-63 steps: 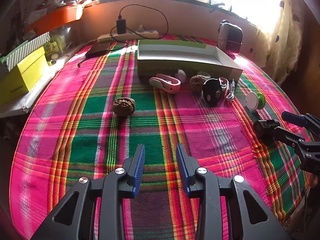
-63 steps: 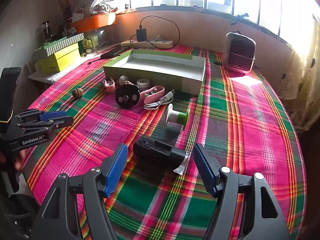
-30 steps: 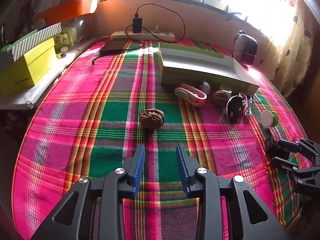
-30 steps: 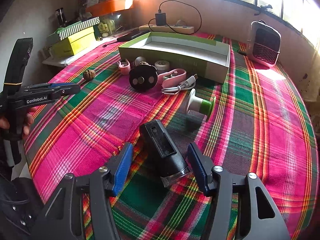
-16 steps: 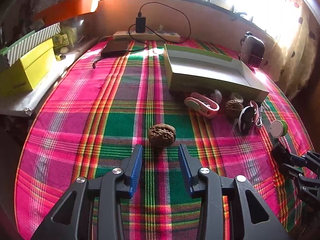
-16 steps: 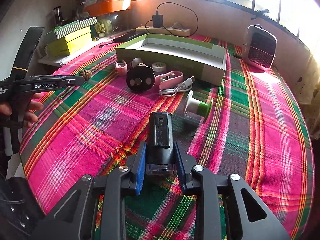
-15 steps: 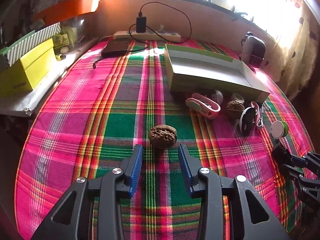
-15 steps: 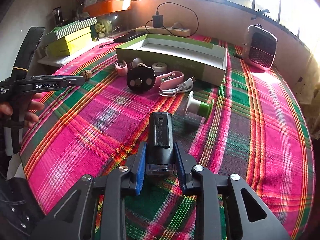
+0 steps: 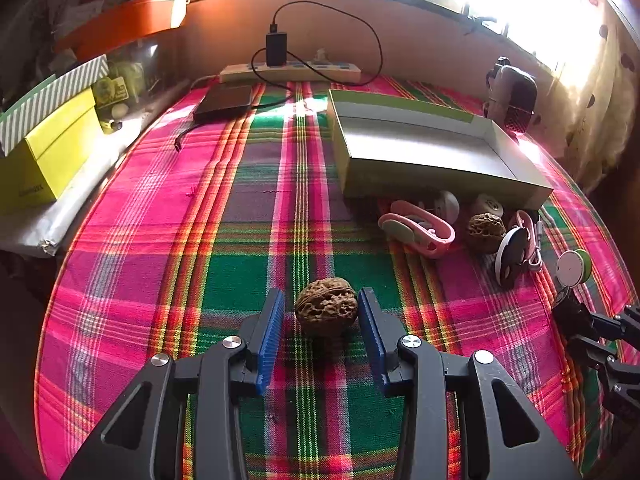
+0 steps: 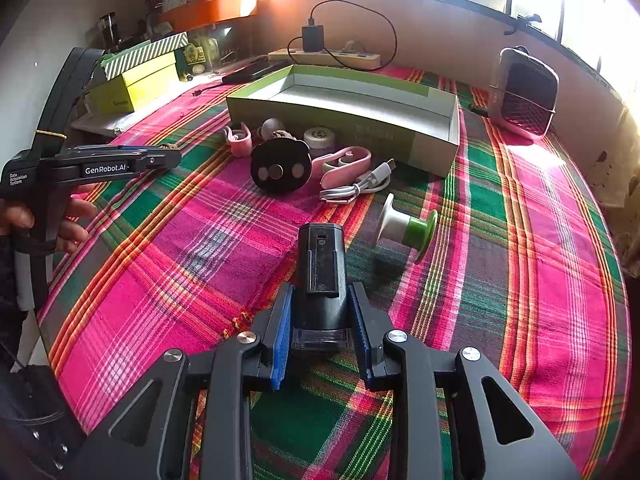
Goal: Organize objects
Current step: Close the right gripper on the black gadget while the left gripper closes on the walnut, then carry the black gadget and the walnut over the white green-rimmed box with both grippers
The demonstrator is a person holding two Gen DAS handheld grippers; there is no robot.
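A brown walnut [image 9: 326,306] lies on the plaid cloth between the pads of my left gripper [image 9: 320,312], which is open around it with small gaps on both sides. My right gripper [image 10: 320,308] is shut on a black oblong device [image 10: 322,270], whose far end points toward the open green-and-white box [image 10: 400,138]. The box also shows in the left wrist view [image 9: 420,176]. In front of the box lie a second walnut [image 9: 485,233], pink clips [image 9: 420,232], a black round disc [image 10: 280,166], a white cable [image 10: 356,188] and a green-and-white spool [image 10: 408,228].
A small heater [image 10: 524,94] stands at the back right. A power strip with a charger [image 9: 292,70] and a dark flat device [image 9: 226,100] lie at the back. Yellow and striped boxes [image 9: 44,152] sit on a ledge at the left.
My left gripper has moved forward so that the walnut now sits between its pads. My right gripper stays shut on the black device, which closed on it about a second ago.
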